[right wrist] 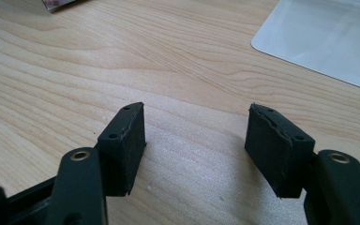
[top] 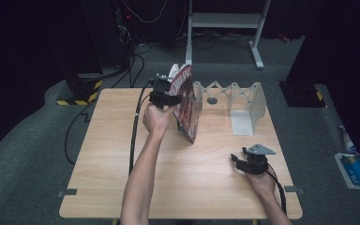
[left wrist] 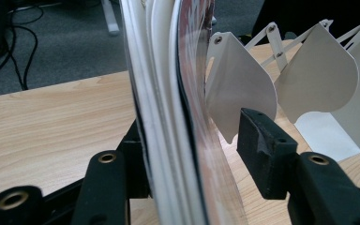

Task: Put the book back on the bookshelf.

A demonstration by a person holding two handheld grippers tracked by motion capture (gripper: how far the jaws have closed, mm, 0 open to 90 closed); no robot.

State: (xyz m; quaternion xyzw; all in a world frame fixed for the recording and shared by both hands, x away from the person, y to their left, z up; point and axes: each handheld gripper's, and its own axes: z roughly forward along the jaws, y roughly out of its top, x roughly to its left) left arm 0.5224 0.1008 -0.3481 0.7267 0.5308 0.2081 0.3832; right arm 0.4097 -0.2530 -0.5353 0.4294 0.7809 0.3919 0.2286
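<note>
The left claw (left wrist: 187, 154) is standing spread around the upright magazine (top: 187, 101) beside the rack (top: 243, 96), releasing it; next, withdraw clear, while the right claw (right wrist: 194, 145) is resting spread, empty.

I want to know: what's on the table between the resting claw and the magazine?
Just bare wood: in the high view, nothing lies between the right claw and the magazine.
</note>
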